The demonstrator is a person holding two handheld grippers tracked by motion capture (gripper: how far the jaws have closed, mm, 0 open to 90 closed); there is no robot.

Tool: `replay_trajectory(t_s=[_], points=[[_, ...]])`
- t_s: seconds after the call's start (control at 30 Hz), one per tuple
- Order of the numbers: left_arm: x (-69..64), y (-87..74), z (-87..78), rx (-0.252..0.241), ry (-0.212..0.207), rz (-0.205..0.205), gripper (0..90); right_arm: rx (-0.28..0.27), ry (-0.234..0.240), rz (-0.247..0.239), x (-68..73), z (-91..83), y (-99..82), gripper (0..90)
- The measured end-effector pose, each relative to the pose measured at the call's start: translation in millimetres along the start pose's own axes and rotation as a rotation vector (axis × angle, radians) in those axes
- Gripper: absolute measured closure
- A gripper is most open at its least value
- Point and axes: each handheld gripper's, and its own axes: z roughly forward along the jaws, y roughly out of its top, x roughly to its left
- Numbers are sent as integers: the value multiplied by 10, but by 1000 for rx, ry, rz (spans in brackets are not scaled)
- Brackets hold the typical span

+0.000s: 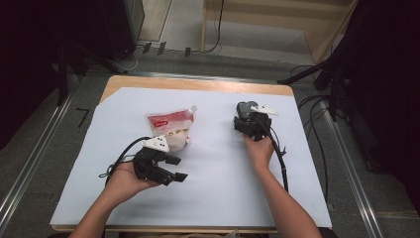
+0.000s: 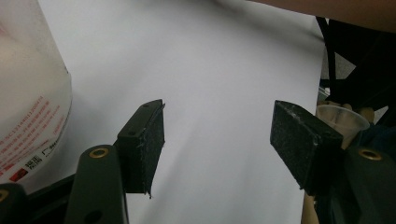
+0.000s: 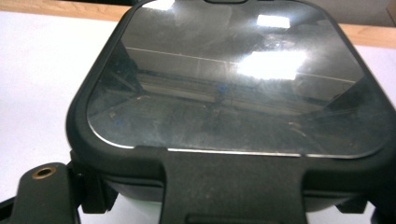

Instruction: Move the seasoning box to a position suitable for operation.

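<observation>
A clear pouch [image 1: 171, 128] with a red label and white contents stands left of the table's middle; its side [image 2: 28, 107] fills the left of the left gripper view. My left gripper [image 1: 179, 168] lies just in front of the pouch, pointing right, open [image 2: 217, 126] with only the white sheet between its pads. At the back right sits a dark box [image 1: 243, 108] with a glossy lid [image 3: 233, 88] and a black latch [image 3: 229, 186]. My right gripper [image 1: 246, 117] is right up against the box's near side, at the latch. Its pads are hidden.
A white sheet [image 1: 223, 193] covers the wooden table [image 1: 198, 83]. A small clear plastic cup [image 2: 341, 119] shows past the sheet's edge beside the left gripper's right jaw. Cables [image 1: 282, 163] trail from both grippers. Dark stands and floor cables surround the table.
</observation>
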Motion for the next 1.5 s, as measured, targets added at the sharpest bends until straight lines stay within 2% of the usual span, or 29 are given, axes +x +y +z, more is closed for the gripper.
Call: replay_trajectory(t_s=[0.13, 0.23, 0.27, 0.4, 0.43, 0.5, 0.57, 0.8, 0.87, 1.13, 1.3, 1.43, 1.5], points=[[11, 17, 1, 4, 3, 5, 365, -6, 13, -24, 24, -78, 34, 160], [15, 26, 6, -2, 1, 0, 365, -8, 32, -14, 38, -146, 59, 160], [27, 36, 9, 2, -1, 7, 365, -10, 61, -13, 45, -223, 85, 160], [33, 59, 24, -3, -4, 2, 365, -18, 118, -30, 72, -376, 101, 160], [33, 59, 24, -3, -4, 2, 365, -18, 118, -30, 72, -376, 101, 160], [40, 72, 31, -2, -6, 9, 365, -9, 149, -39, 102, -496, 82, 160], [34, 91, 48, -2, -5, 9, 365, 3, 158, -59, 127, -567, 69, 160], [44, 111, 73, -4, -14, 18, 365, 15, 184, -83, 157, -769, 16, 160], [51, 118, 78, -1, -12, 18, 365, 17, 200, -84, 144, -882, -24, 160], [60, 135, 99, -1, -15, 23, 366, 37, 222, -114, 103, -1142, -181, 160], [64, 146, 113, 8, -14, 29, 381, 48, 244, -106, 114, -1222, -276, 160], [65, 159, 125, 7, -15, 30, 381, 62, 260, -128, 201, -1241, -340, 160], [74, 162, 131, 5, -17, 30, 381, 72, 284, -164, 298, -1222, -375, 160]])
